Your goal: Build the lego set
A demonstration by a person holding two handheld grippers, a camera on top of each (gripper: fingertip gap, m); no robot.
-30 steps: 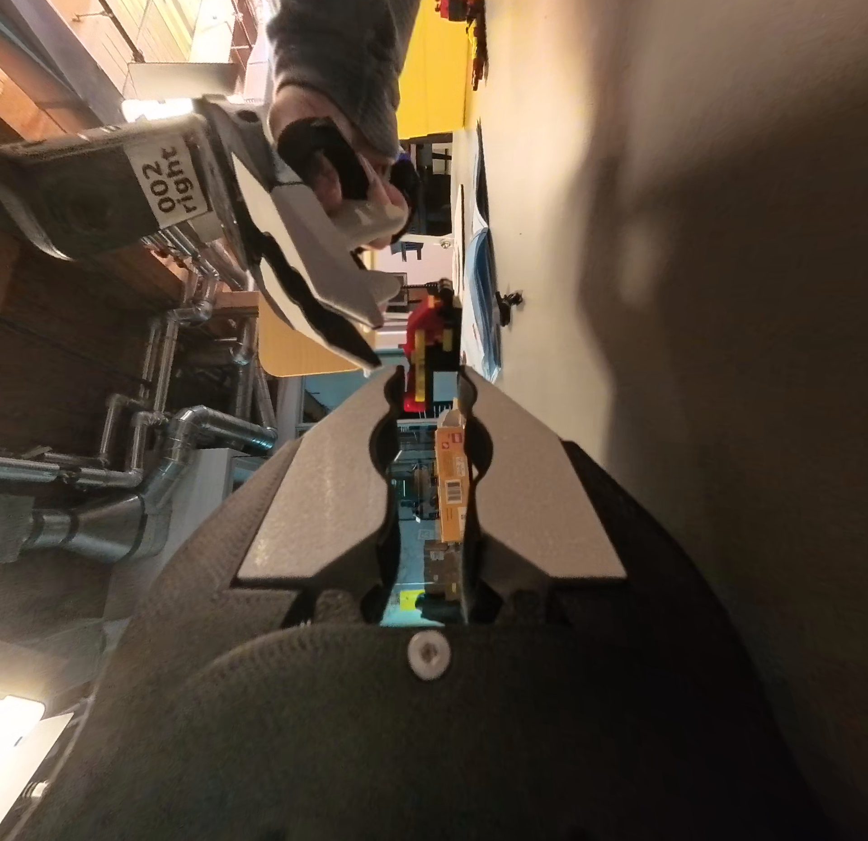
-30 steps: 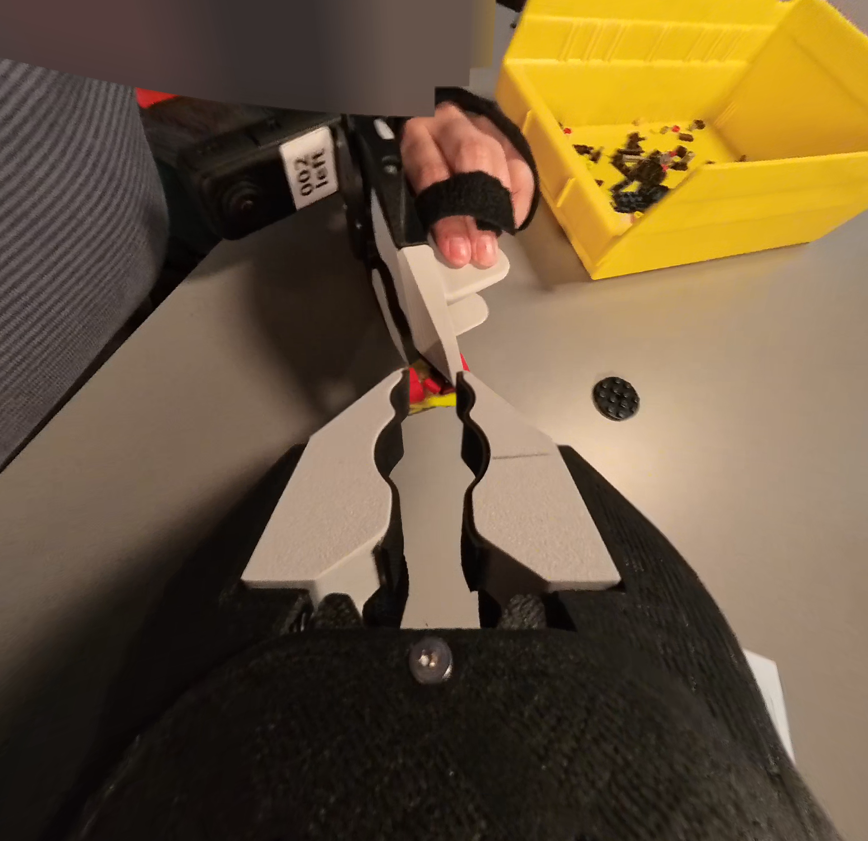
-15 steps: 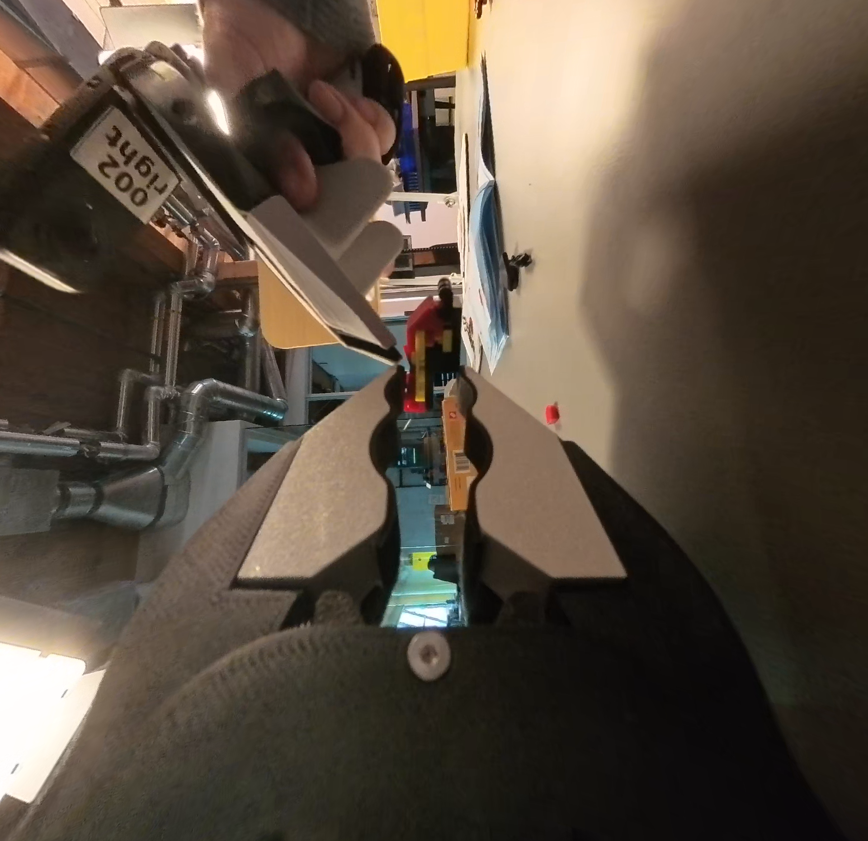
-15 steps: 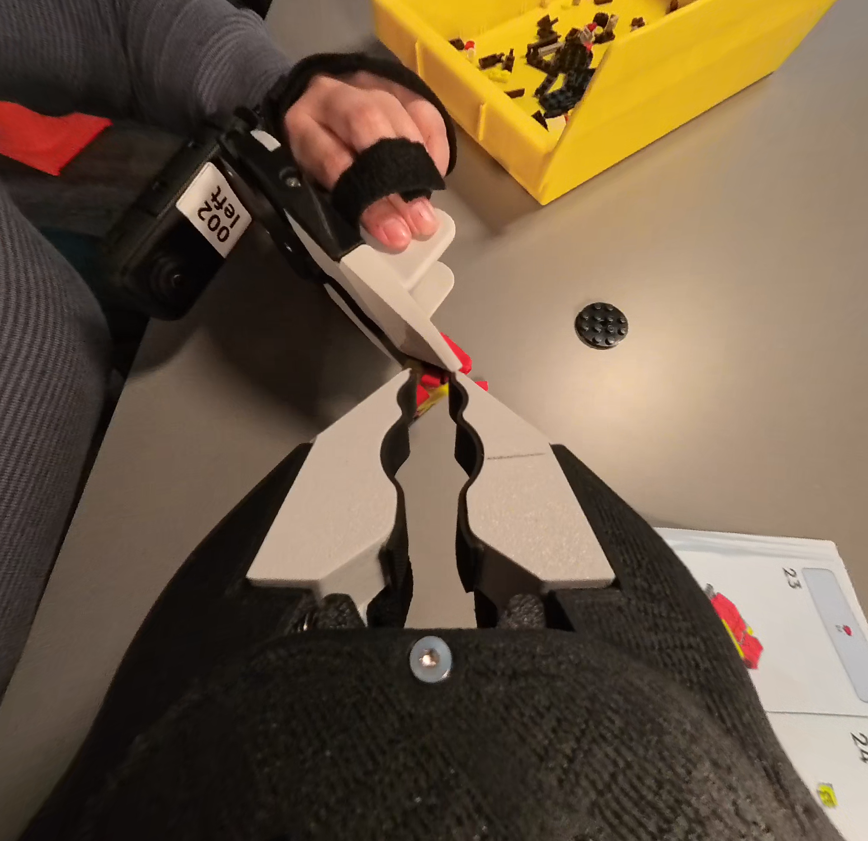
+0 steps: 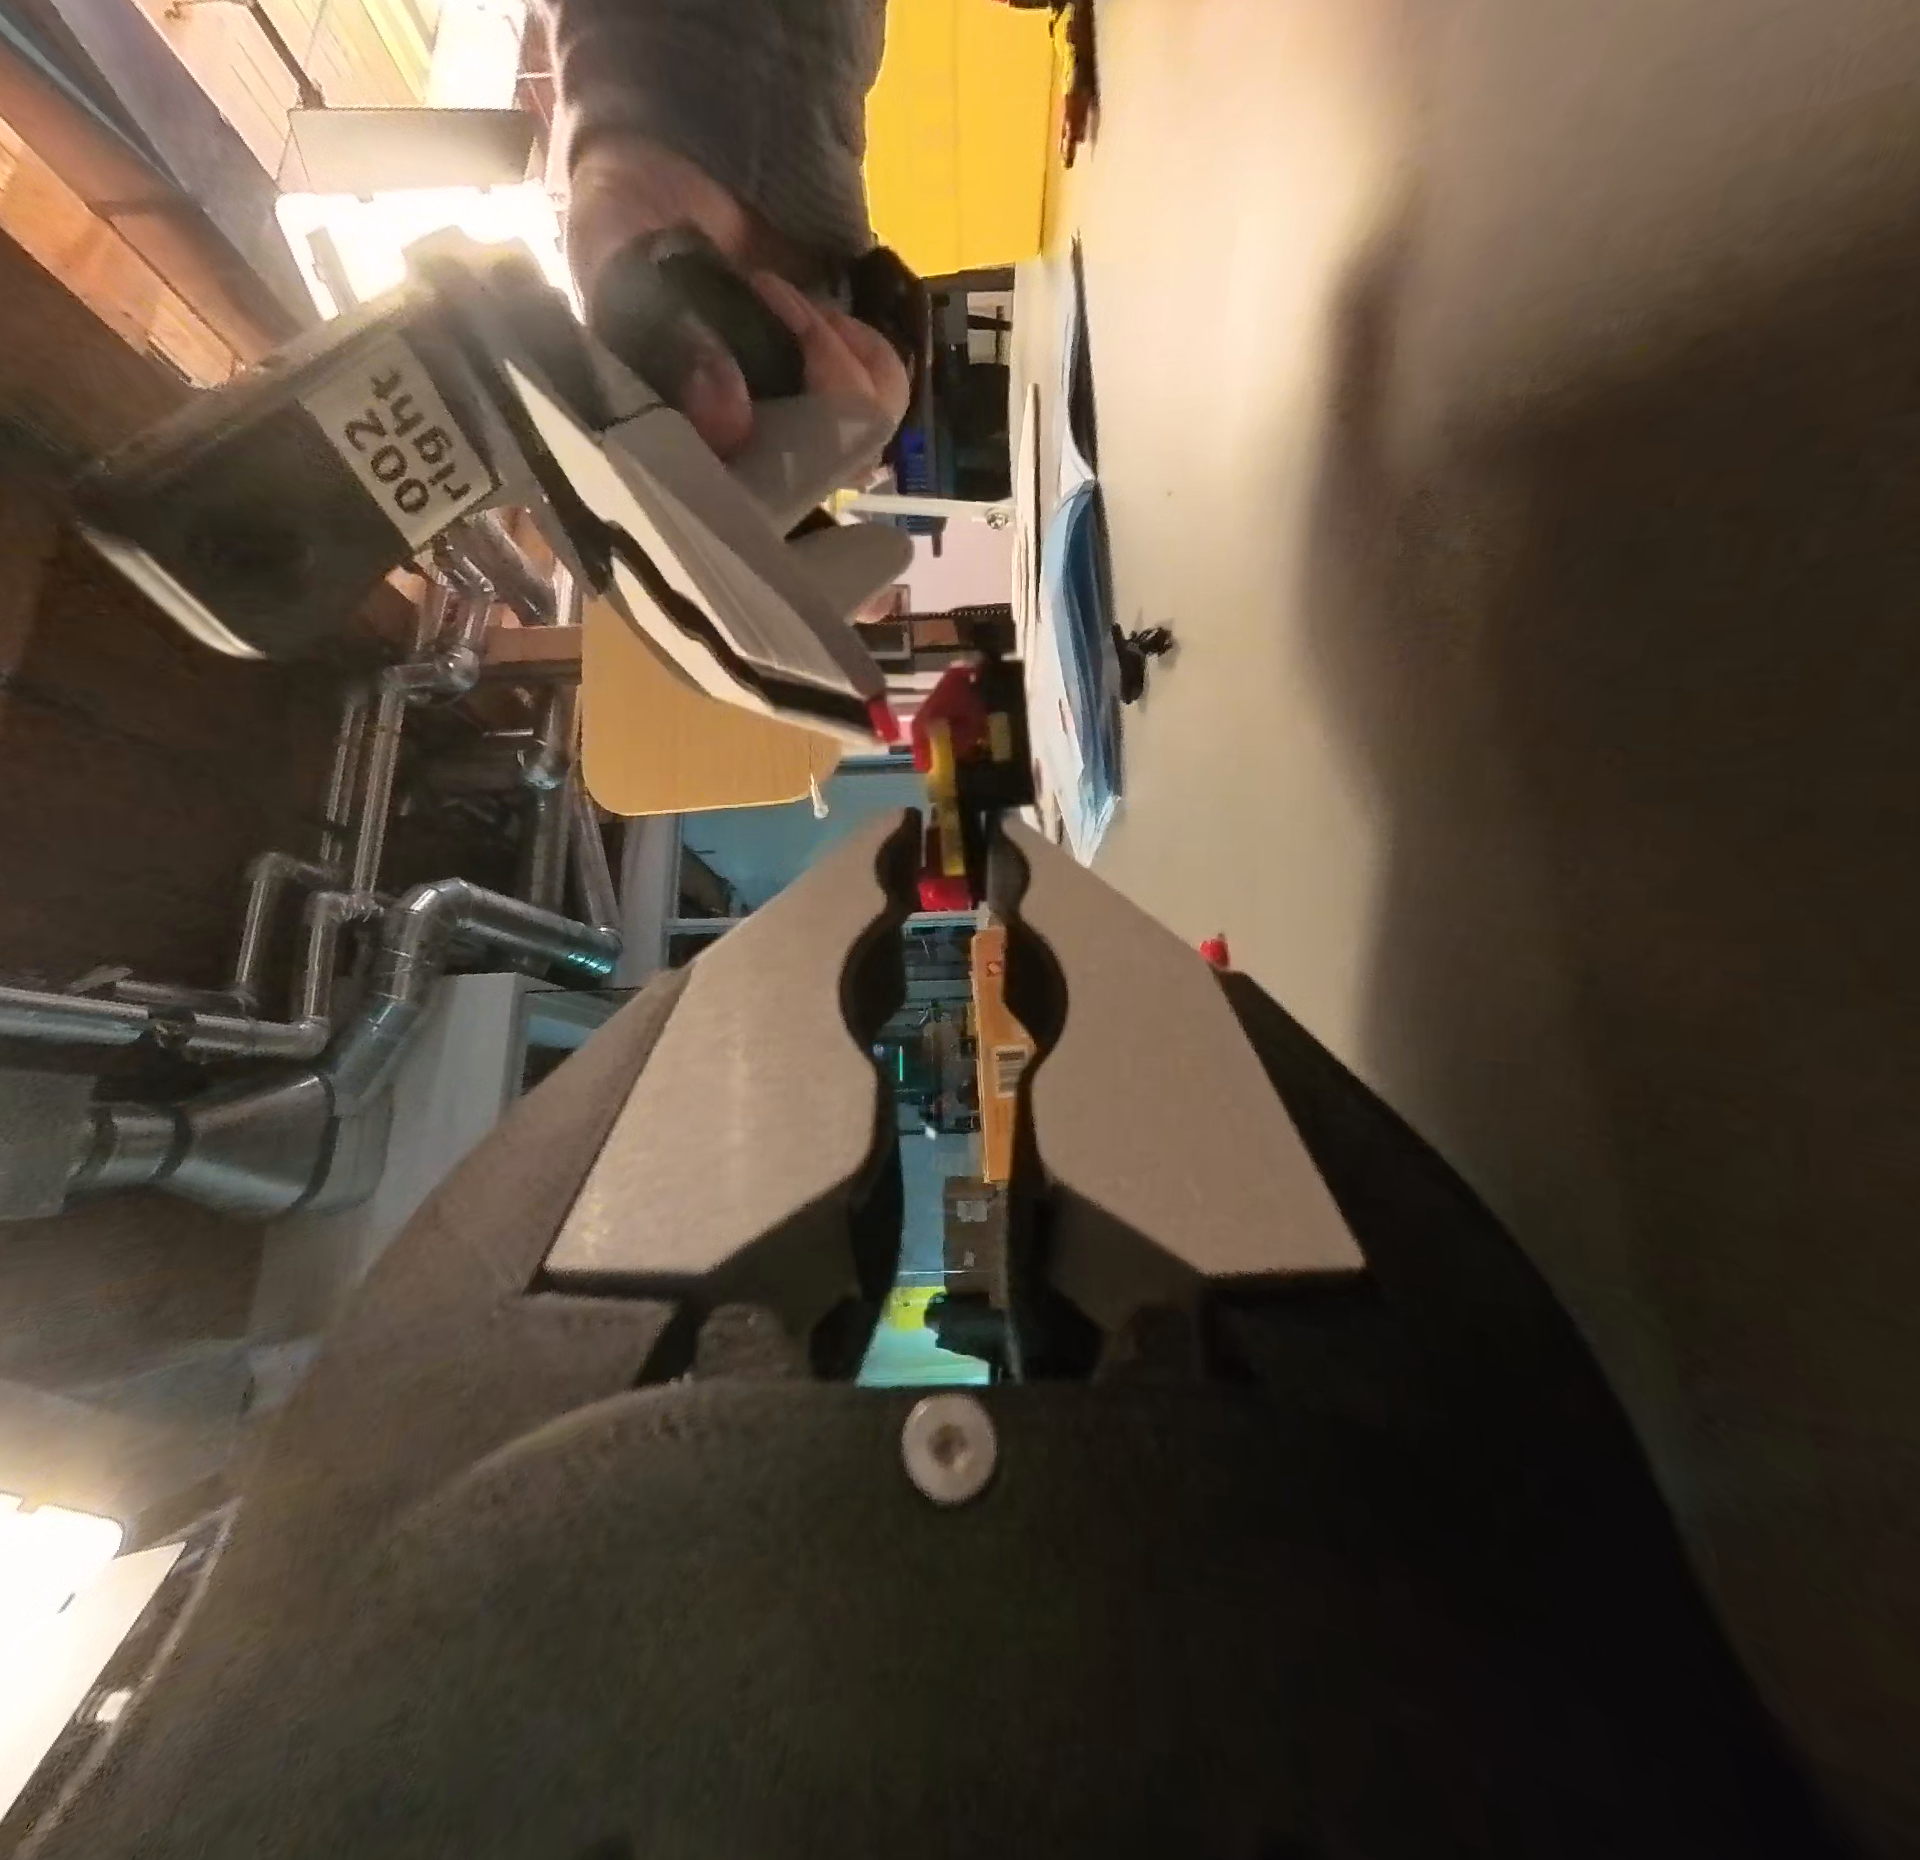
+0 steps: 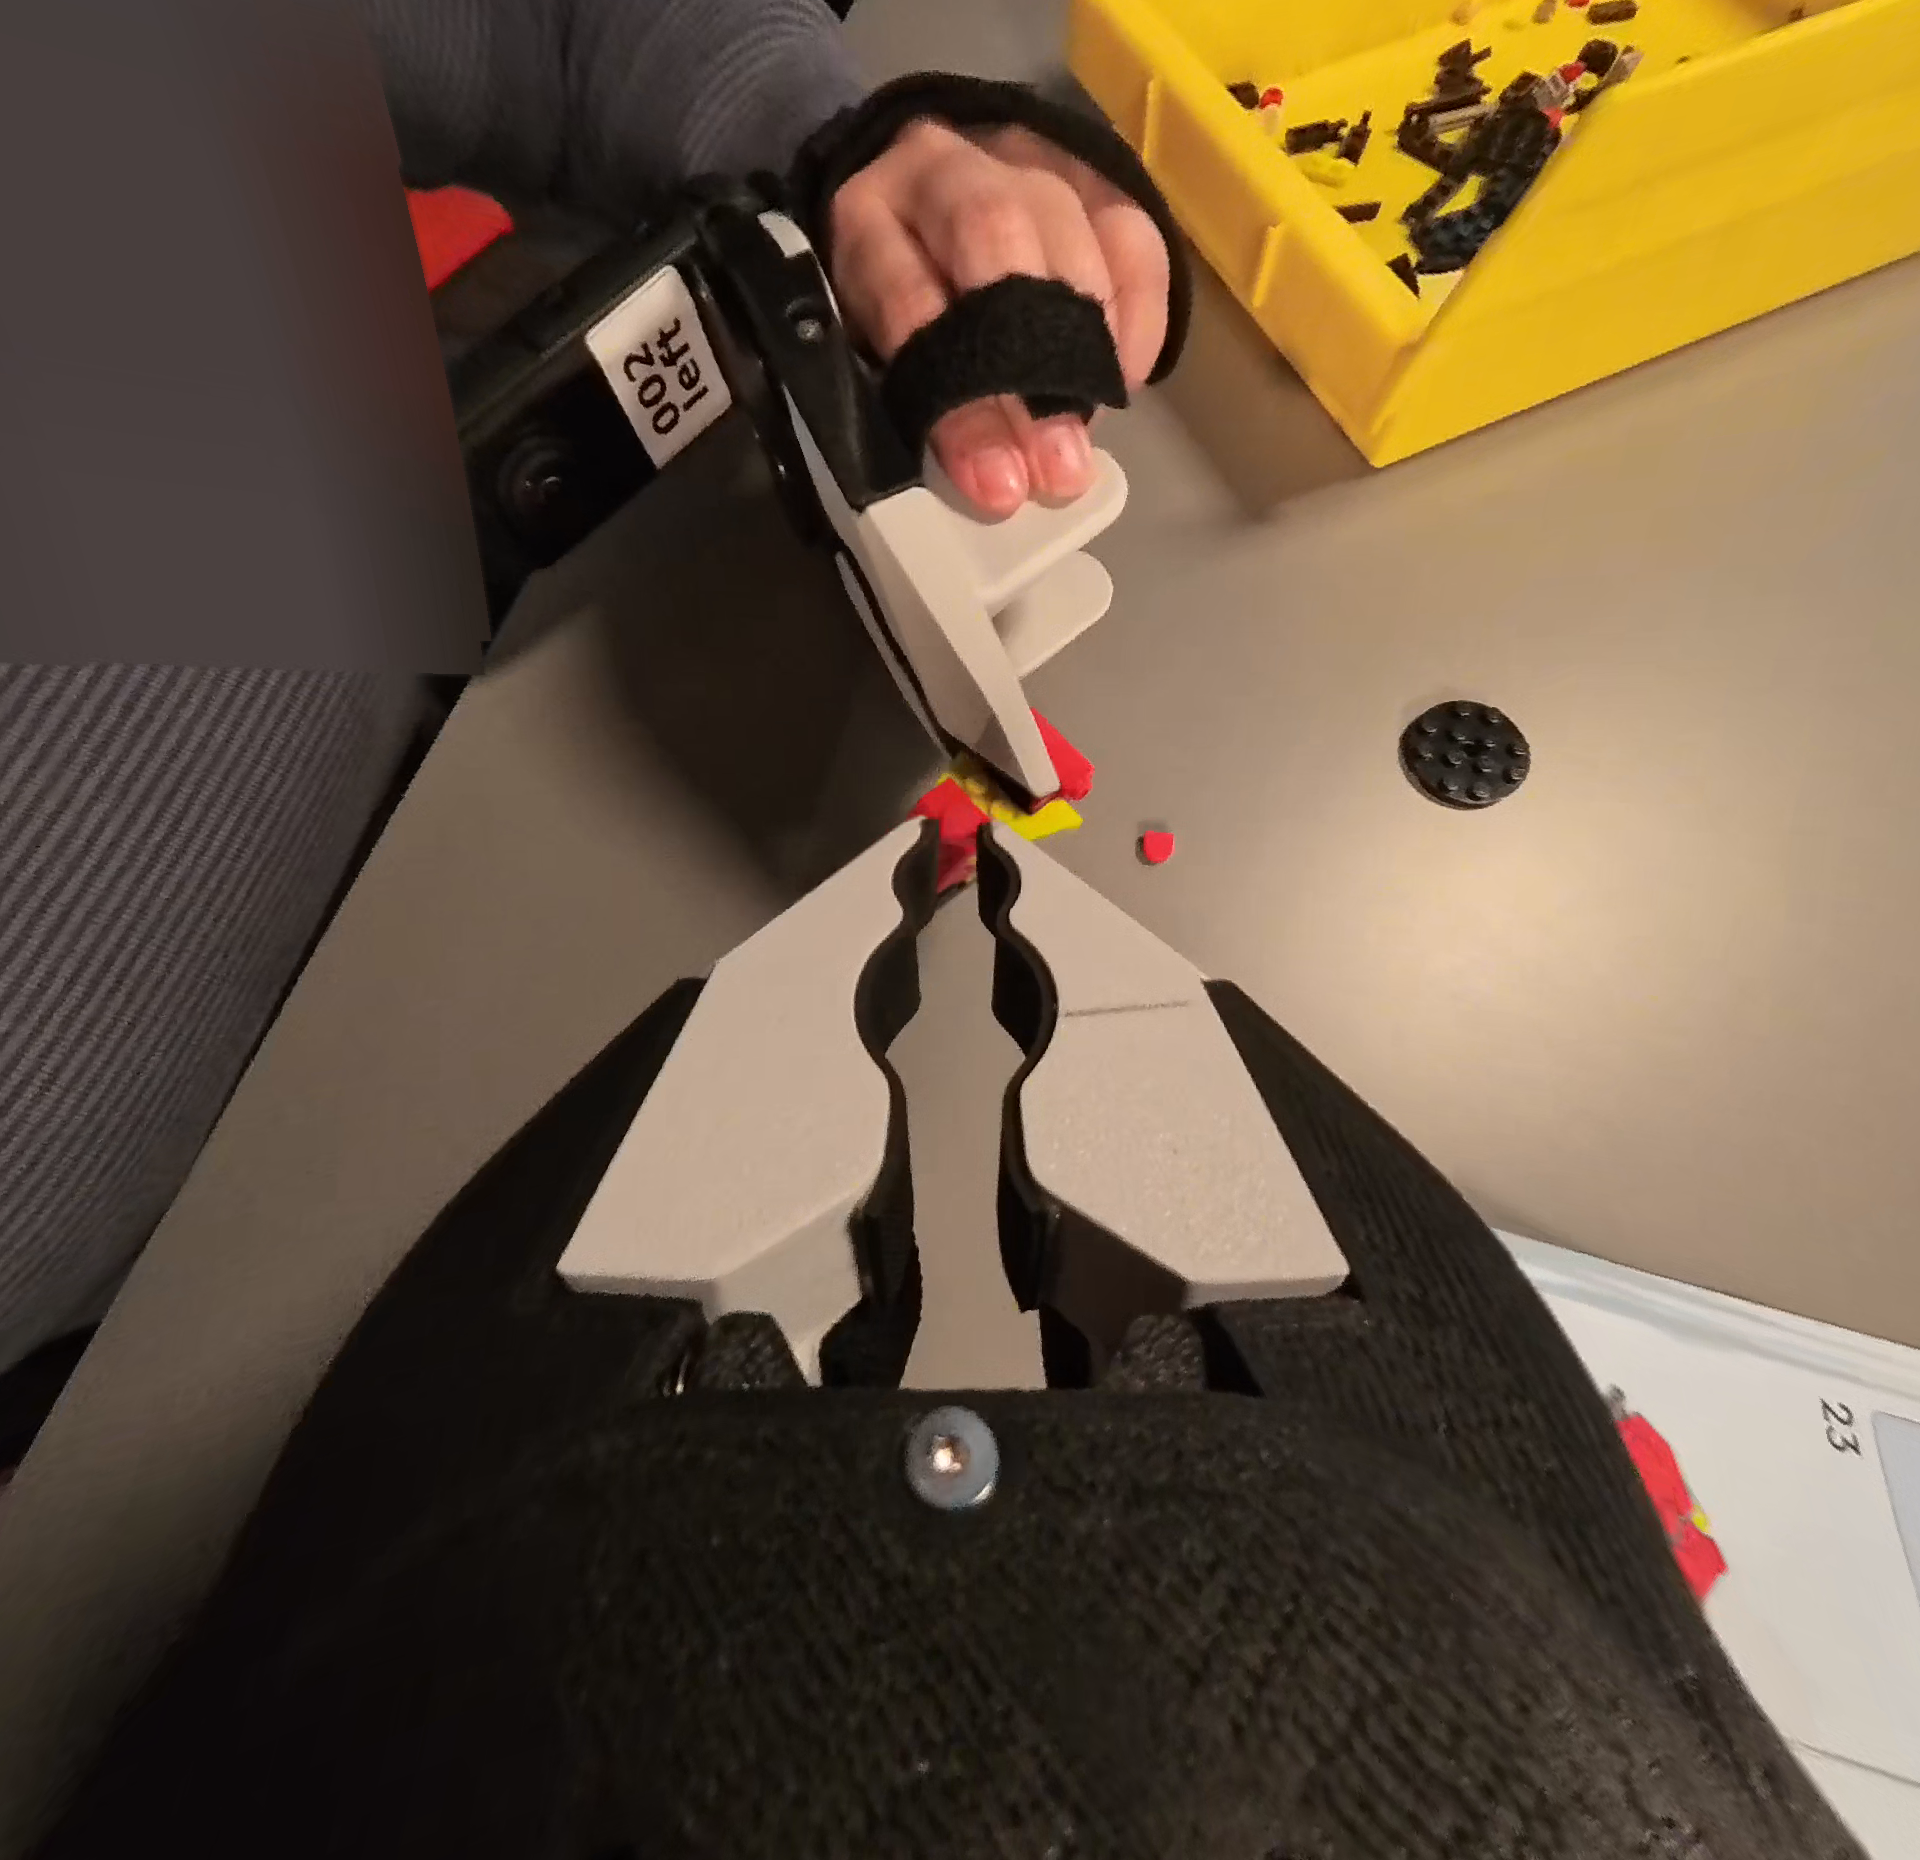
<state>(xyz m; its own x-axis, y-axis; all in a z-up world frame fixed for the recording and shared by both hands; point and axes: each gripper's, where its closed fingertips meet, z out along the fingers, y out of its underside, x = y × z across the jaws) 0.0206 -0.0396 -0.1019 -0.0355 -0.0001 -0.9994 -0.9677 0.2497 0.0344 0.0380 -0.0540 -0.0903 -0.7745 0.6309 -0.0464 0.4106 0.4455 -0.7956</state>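
So both grippers were up off the table point(image 6: 1558, 1031), meeting nose to nose over its near edge. My left gripper point(image 5: 961, 834) was clamped on the model point(image 5: 961, 771), a small red, yellow and black build, gripping it at one end with the jaws narrowed to just the width of the bricks. From the right wrist view you could see the same left gripper point(image 6: 1013, 771) coming in from the upper left with a strapped hand point(image 6: 987, 283) on its handle, and the model point(image 6: 1023, 797) poking out under its tips.

My right gripper point(image 6: 951, 844) had its jaws nearly together with something red pinched at the very tips, right up against the model. In the left wrist view the right gripper point(image 5: 878, 724) showed a little red piece point(image 5: 881, 721) at its tip too, just beside the model's red end. Couldn't tell whether that piece was touching the model or a hair off it.

Other stuff on the table: a loose red stud point(image 6: 1155, 844) just right of the tips, a black round plate point(image 6: 1465, 752) further out, the yellow bin point(image 6: 1351, 356) of dark parts at the back right, and the manual point(image 6: 1766, 1498) open by my right side.
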